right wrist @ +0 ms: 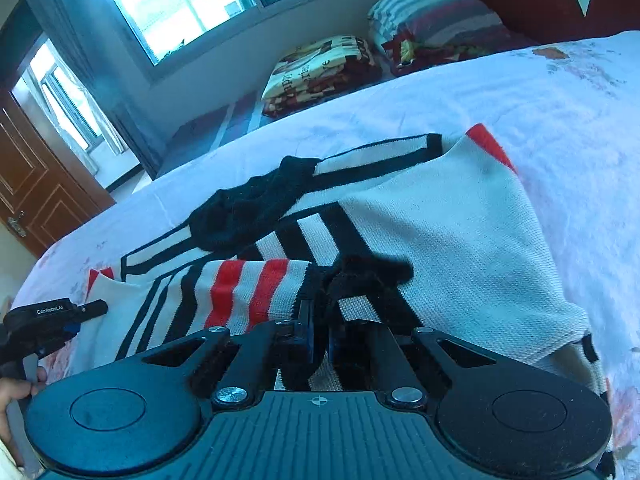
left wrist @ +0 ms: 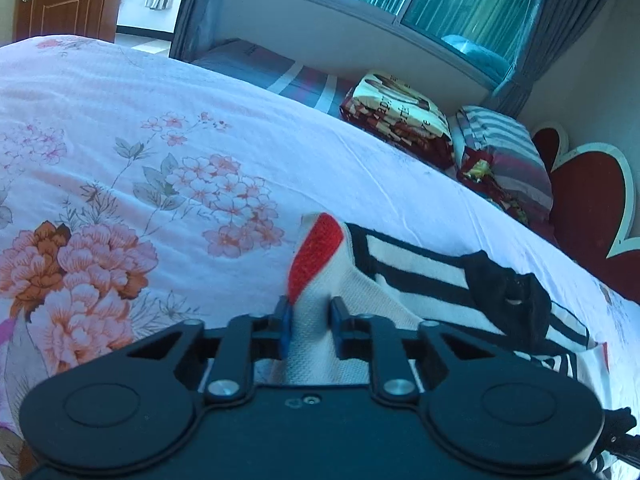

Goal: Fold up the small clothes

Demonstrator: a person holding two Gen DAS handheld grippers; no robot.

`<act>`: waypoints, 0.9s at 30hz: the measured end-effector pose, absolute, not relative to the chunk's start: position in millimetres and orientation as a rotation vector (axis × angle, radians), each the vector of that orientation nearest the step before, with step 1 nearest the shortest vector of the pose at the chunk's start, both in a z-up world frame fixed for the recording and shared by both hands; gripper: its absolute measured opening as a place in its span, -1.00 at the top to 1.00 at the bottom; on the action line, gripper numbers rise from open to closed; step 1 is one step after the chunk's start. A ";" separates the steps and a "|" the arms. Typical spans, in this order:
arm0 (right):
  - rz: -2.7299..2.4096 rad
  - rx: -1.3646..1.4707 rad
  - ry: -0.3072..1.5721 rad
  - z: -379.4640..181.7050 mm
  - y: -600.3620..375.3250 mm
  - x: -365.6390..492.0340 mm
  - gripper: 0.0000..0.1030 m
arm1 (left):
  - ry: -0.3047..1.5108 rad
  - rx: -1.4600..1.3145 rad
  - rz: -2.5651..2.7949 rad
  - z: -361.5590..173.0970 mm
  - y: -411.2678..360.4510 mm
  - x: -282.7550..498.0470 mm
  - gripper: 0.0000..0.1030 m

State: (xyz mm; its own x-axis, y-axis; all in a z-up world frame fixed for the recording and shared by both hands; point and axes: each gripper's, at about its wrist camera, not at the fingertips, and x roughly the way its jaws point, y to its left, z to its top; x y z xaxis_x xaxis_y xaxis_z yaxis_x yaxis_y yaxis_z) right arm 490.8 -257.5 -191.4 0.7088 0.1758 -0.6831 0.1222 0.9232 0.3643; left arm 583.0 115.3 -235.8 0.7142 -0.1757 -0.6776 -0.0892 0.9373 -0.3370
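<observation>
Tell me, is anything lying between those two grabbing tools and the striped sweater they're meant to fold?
Nothing visible. The left gripper already pinches the sweater by its white edge near the red patch, and the right gripper is shut on its dark fuzzy trim. Only the sweater lies on the floral bedspread around them.

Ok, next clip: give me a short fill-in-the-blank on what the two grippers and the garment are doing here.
1. The left gripper is shut on a fold of the ____.
2. The knitted sweater lies on a bedspread printed with ____.
3. The right gripper pinches the sweater's fuzzy ____-coloured trim.

Missing words: sweater; flowers; black
</observation>
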 end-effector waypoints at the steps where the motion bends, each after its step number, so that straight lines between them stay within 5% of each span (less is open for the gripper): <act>1: 0.035 0.374 0.765 -187.5 -253.8 490.1 0.90 | 0.769 -0.370 -0.042 -235.1 115.5 582.5 0.80; 5: 0.034 0.255 0.657 -174.2 -246.3 485.4 0.90 | 0.740 -0.406 0.012 -236.4 125.9 583.0 0.82; 8: -0.001 0.239 0.768 -200.7 -250.9 495.2 0.90 | 0.749 -0.412 0.017 -243.4 129.5 585.4 0.80; 14: -0.039 0.243 0.785 -206.3 -255.7 487.0 0.89 | 0.745 -0.337 0.027 -226.1 127.1 574.0 0.31; 17: -0.031 0.254 0.797 -198.6 -259.4 485.4 0.89 | 0.708 -0.296 -0.004 -207.3 125.3 552.9 0.31; 19: -0.061 0.266 0.773 -192.1 -262.4 480.2 0.68 | 0.696 -0.257 -0.042 -197.3 119.5 534.7 0.30; 27: -0.097 0.206 0.669 -168.0 -252.8 476.1 0.66 | 0.731 -0.189 -0.152 -205.7 82.8 481.3 0.24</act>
State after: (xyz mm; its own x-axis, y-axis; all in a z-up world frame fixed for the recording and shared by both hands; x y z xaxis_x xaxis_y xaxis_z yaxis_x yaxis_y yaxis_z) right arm 476.1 -252.8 -168.0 0.7810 -0.0230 -0.6241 0.1549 0.9752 0.1579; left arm 481.3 82.8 -205.7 0.7346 -0.2033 -0.6473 0.0721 0.9720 -0.2235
